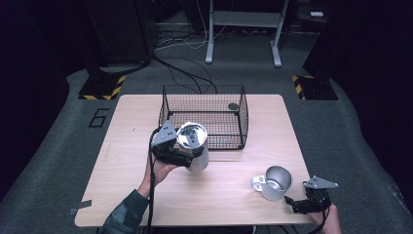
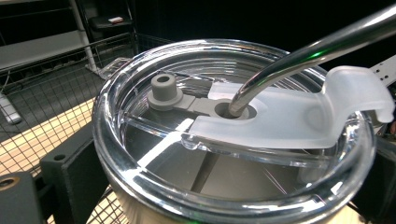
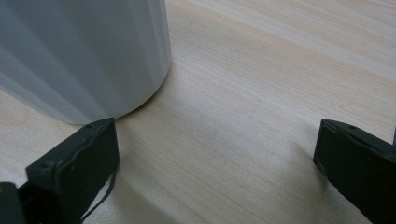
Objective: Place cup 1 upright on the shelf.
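A steel tumbler [image 1: 195, 148] with a clear lid [image 2: 233, 140] and a bent metal straw [image 2: 299, 51] sits between the black fingers [image 2: 70, 177] of my left gripper [image 1: 187, 157], which is shut on its body just in front of the wire basket [image 1: 204, 117]. I cannot tell whether the tumbler rests on the table or hangs just above it. A metal mug [image 1: 273, 183] stands at the front right, its handle pointing left. My right gripper [image 1: 293, 204] lies low on the table just right of the mug. It [image 3: 215, 172] is open with bare wood between the jaws, and the mug's wall [image 3: 84, 56] is beside the left one.
The black wire basket stands at the back middle of the wooden table [image 1: 122, 161], with a small dark round thing [image 1: 233, 106] in its far right corner. Cables and a metal stand's legs [image 1: 243, 39] are on the floor beyond the table.
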`<action>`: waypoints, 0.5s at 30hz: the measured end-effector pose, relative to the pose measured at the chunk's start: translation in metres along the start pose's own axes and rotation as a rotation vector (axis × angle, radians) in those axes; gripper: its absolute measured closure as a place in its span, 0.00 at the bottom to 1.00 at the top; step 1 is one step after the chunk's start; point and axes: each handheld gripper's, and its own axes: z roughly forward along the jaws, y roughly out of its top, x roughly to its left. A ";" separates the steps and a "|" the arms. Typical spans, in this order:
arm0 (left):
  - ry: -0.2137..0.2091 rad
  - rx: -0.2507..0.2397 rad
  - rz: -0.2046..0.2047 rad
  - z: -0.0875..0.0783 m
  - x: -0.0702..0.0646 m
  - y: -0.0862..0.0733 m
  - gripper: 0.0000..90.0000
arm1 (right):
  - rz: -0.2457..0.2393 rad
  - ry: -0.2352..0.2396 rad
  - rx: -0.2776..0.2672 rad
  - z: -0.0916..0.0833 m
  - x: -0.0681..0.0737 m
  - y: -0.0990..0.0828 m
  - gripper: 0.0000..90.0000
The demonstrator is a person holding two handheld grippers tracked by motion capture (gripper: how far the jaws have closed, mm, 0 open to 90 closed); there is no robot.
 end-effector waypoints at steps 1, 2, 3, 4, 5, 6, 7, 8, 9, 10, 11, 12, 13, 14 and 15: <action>0.002 0.001 -0.001 -0.001 0.000 0.001 0.04 | 0.000 -0.001 0.000 0.000 0.000 0.000 0.00; 0.003 -0.001 -0.002 -0.002 0.001 0.002 0.04 | 0.000 -0.001 0.000 0.000 0.000 0.000 0.00; 0.006 -0.003 -0.002 -0.002 0.002 0.003 0.04 | 0.004 0.004 -0.001 0.000 0.000 0.000 0.00; 0.005 -0.006 -0.007 -0.003 0.003 0.003 0.04 | -0.001 0.000 0.000 0.000 0.000 0.000 0.00; 0.012 -0.002 -0.007 -0.004 0.003 0.004 0.04 | -0.003 -0.002 0.001 0.000 0.000 0.000 0.00; 0.012 -0.002 -0.007 -0.004 0.003 0.004 0.04 | -0.002 0.000 0.001 0.000 0.000 0.000 0.00; 0.011 -0.001 -0.011 -0.006 0.006 0.006 0.04 | 0.005 0.004 -0.001 0.000 0.000 0.000 0.00; 0.017 -0.008 -0.008 -0.006 0.007 0.006 0.04 | 0.008 0.004 -0.003 0.000 0.000 0.000 0.00; 0.020 -0.004 -0.012 -0.007 0.007 0.007 0.04 | 0.008 0.004 -0.003 0.000 0.000 0.000 0.00; 0.021 -0.006 -0.011 -0.008 0.008 0.008 0.04 | 0.008 0.004 -0.003 0.000 0.000 0.000 0.00; 0.023 -0.010 -0.013 -0.008 0.009 0.009 0.04 | 0.008 0.004 -0.003 0.000 0.000 0.000 0.00; 0.022 -0.009 -0.016 -0.009 0.010 0.009 0.04 | 0.008 0.004 -0.003 0.000 0.000 0.000 0.00; 0.025 -0.015 -0.016 -0.010 0.010 0.010 0.04 | 0.008 0.004 -0.003 0.000 0.000 0.000 0.00; 0.025 -0.013 -0.017 -0.010 0.011 0.011 0.04 | 0.008 0.004 -0.003 0.000 0.000 0.000 0.00; 0.028 -0.016 -0.015 -0.010 0.011 0.012 0.04 | 0.005 0.004 -0.003 0.000 0.000 0.000 0.00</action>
